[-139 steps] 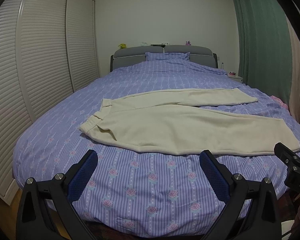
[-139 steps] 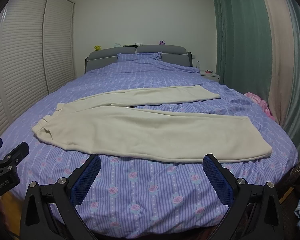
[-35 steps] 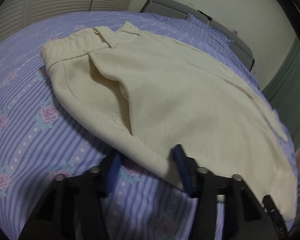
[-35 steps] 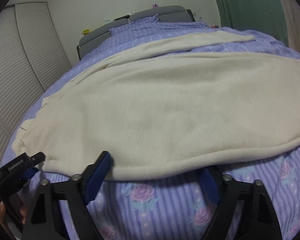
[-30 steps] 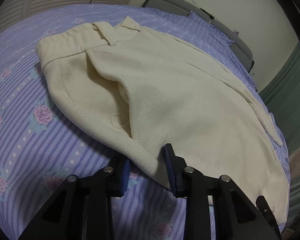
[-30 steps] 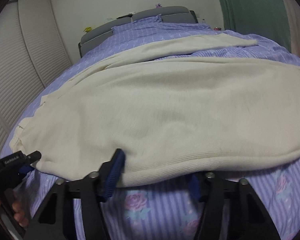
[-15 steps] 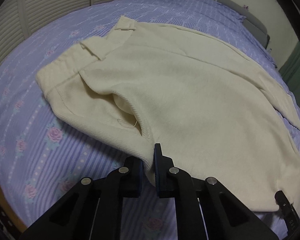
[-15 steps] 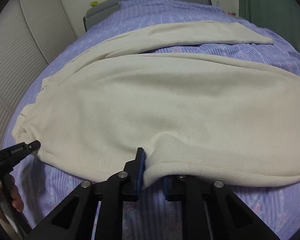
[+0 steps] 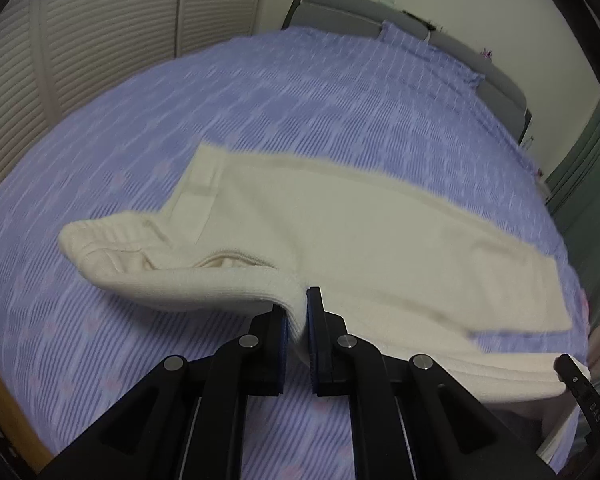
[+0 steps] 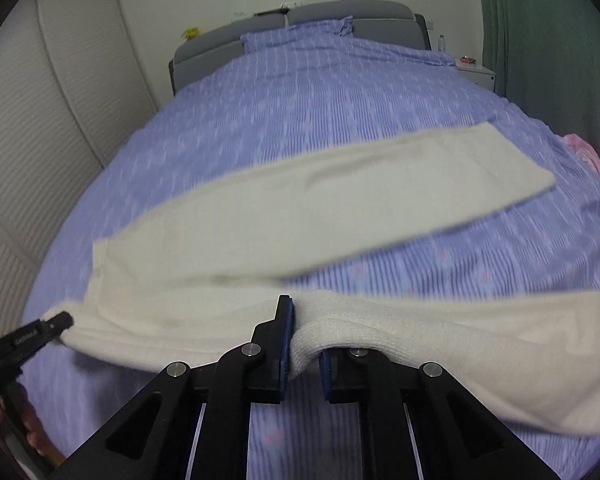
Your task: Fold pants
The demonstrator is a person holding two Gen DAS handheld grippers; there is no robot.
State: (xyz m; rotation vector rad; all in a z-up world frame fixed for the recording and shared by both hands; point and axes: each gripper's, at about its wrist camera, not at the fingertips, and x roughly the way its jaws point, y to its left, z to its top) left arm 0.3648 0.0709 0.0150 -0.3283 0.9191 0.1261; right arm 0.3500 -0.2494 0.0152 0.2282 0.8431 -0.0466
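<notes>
Your bed point(image 10: 340, 112), in a striped purple cover, fills both views, its grey headboard point(image 10: 340, 16) at the far end. The cream pants point(image 10: 320, 208) lie crosswise on it, long axis running side to side: waistband point(image 9: 100, 240) toward the louvred wardrobe point(image 9: 80, 40), cuffs toward the green curtain point(image 10: 540, 32). The far leg lies flat on the cover; the near leg's edge is raised off it in both grippers. Your left gripper point(image 9: 298, 332) has its jaws closed on that edge near the waist, by what looks like a pocket opening, though the blur makes this uncertain. Your right gripper point(image 10: 302, 344) is clamped on the same edge farther toward the cuff point(image 10: 560, 360), which hangs past it to the right.
</notes>
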